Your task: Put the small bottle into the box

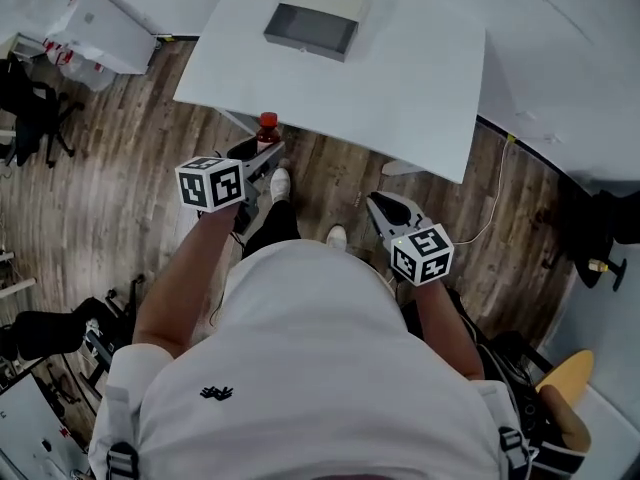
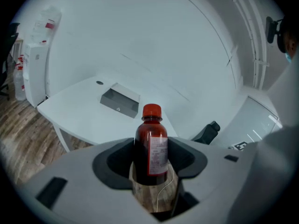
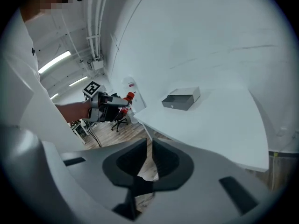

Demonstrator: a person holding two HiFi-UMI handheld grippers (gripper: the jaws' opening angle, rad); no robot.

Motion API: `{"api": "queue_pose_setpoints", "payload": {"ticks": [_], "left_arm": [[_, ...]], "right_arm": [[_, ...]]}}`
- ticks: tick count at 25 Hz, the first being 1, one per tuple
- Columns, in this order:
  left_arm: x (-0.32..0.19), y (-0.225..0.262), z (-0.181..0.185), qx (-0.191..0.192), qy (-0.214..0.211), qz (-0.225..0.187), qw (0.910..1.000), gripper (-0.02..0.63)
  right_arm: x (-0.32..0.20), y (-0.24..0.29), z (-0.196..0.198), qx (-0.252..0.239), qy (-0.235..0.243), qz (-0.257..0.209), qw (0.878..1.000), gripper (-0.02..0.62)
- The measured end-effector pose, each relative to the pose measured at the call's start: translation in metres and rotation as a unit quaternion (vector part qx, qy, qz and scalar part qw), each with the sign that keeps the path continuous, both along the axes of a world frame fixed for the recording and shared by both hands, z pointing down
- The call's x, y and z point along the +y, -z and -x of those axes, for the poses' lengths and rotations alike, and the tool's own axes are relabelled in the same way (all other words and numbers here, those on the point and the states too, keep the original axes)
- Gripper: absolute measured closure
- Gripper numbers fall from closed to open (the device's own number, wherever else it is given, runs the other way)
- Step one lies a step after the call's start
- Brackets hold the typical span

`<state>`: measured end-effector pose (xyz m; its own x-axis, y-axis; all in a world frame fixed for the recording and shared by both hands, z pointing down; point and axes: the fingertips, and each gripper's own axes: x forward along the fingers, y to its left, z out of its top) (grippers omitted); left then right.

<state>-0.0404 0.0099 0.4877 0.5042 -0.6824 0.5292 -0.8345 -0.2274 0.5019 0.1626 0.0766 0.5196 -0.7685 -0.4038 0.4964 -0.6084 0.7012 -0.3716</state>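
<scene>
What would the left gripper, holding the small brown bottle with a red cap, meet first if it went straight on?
Probably the white table, just past its near edge; the left gripper, shut on the small brown bottle, points there. The open grey box lies further on. Depth is unclear.

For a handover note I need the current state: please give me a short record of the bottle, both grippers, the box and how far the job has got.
bottle: small, dark, red cap, upright
left gripper: closed on the bottle, held over the floor short of the table
right gripper: jaws together, nothing between them
box: grey, looks open, on the white table's far part
progress: bottle not yet in the box
</scene>
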Motion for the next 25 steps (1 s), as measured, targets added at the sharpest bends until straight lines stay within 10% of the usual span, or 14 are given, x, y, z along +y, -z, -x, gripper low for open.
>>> {"api": "queue_pose_setpoints", "payload": {"ticks": [15, 25], "left_arm": [[-0.216, -0.016, 0.055, -0.018, -0.089, 0.039, 0.9951, 0.383], [-0.297, -0.063, 0.035, -0.055, -0.058, 0.095, 0.9923, 0.383]], "right_arm": [[-0.118, 0.021, 0.1, -0.004, -0.126, 0.019, 0.992, 0.558], [-0.184, 0.03, 0.048, -0.012, -0.141, 0.012, 0.99, 0.561]]}}
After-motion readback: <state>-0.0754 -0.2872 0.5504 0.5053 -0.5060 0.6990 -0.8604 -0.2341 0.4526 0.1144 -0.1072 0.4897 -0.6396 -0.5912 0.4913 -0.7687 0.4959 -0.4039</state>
